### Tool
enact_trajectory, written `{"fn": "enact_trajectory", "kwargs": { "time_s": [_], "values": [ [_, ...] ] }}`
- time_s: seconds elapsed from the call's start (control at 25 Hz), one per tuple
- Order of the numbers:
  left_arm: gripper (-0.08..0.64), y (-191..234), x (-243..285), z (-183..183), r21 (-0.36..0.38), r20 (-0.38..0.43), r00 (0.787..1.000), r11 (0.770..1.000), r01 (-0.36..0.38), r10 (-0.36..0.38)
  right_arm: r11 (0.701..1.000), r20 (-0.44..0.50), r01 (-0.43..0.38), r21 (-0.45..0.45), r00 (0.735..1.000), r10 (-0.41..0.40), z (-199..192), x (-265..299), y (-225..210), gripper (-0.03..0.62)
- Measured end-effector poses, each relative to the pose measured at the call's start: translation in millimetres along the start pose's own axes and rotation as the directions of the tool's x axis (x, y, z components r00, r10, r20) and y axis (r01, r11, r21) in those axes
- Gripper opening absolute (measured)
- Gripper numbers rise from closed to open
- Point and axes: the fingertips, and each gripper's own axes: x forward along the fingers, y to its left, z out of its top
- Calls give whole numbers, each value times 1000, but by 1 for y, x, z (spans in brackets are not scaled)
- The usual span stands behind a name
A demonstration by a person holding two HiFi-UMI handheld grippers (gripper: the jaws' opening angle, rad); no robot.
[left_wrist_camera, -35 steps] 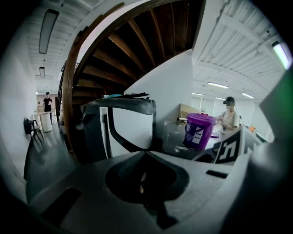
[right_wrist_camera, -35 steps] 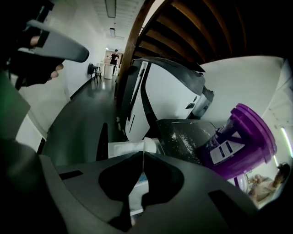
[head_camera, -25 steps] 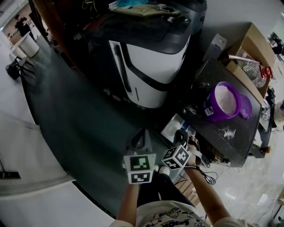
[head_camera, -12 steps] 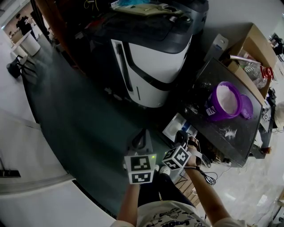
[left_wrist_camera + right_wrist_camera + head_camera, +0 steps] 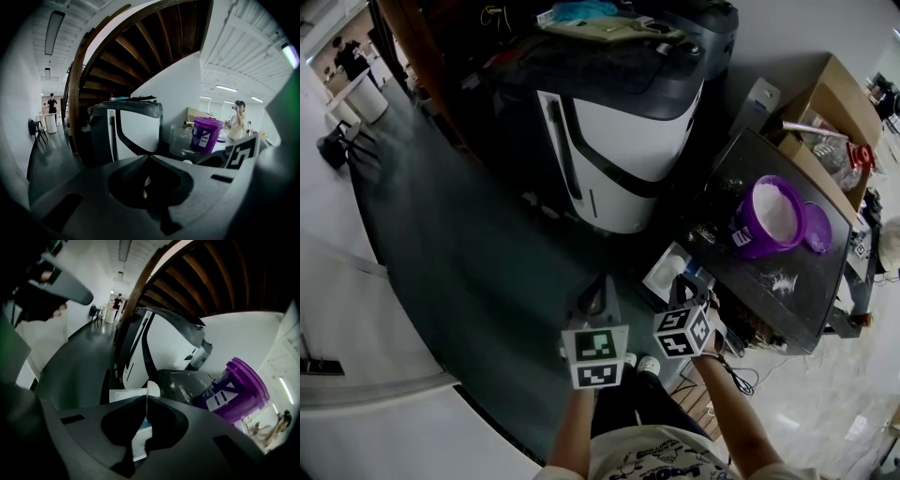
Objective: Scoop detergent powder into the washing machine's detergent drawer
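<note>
White sliver point(image 5: 151, 386) pinched in the right gripper's point(image 5: 146, 397) jaws, edge-on, can't name it! Detergent drawer point(image 5: 661, 272) near corner hidden behind that gripper. Far-off person point(image 5: 342, 52), too small to read.

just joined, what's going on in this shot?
A person stands by the washing machine with a hand-held tool in each hand. The right tool is shut on a thin white piece, probably the scoop, over a white tray at the dark table's edge. The left tool is shut and empty. The purple tub of powder sits open on the table, lid beside it.
</note>
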Motion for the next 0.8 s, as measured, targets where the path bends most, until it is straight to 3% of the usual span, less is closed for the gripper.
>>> {"fn": "enact_trajectory", "kwargs": {
  "time_s": [0.2, 0.4, 0.8],
  "values": [
    [3, -4, -5, 11, 11, 25, 1000, 1000, -5, 4, 983, 84, -5, 184, 996, -10, 12, -22, -18, 20],
    [3, -13, -12, 28, 28, 63, 998, 1000, -4, 2, 926, 154, -27, 376, 988, -33, 24, -51, -40, 20],
    [3, -35, -27, 62, 72, 141, 990, 997, 11, -21, 881, 268, 15, 474, 950, -160, 44, -106, -87, 20]
  ]
}}
